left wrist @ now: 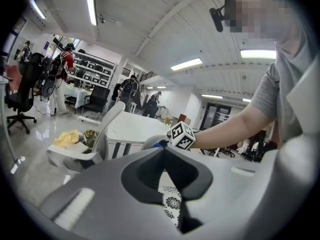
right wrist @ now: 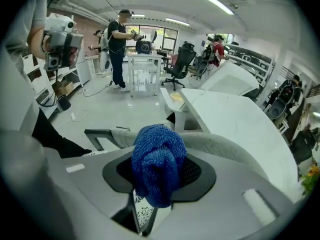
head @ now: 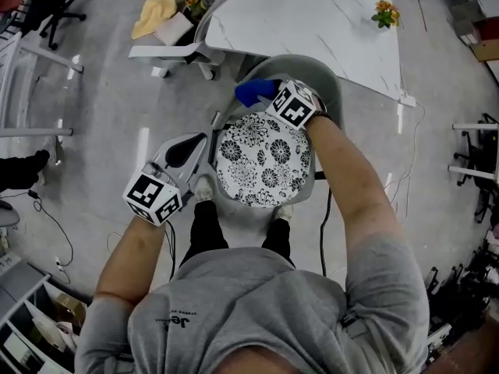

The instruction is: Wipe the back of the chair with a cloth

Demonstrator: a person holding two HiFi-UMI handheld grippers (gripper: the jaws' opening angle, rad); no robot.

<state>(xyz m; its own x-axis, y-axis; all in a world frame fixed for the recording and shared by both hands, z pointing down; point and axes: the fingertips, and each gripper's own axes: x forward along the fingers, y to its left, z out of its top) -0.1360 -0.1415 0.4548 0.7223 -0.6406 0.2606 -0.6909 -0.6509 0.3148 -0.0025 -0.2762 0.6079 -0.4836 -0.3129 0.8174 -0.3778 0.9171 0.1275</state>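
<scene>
The chair has a black-and-white floral seat [head: 261, 162] and a curved grey backrest [head: 316, 68], [right wrist: 225, 146]. My right gripper [head: 263, 96], [right wrist: 157, 159] is shut on a bunched blue cloth [head: 253, 92], [right wrist: 156, 166], which it holds against the left part of the backrest's top edge. At the seat's left side, by the dark armrest [head: 216, 123], my left gripper [head: 207, 146], [left wrist: 163, 151] is shut with nothing showing between its jaws. The left gripper view shows the floral seat [left wrist: 172, 201] past the jaws.
A white marble table [head: 312, 14] with a small flower pot [head: 384, 12] stands just beyond the chair. A second chair holding a yellow cloth [head: 154, 12] is at the far left. Cables [head: 323, 232] run over the floor. My legs [head: 204, 224] stand against the seat's front.
</scene>
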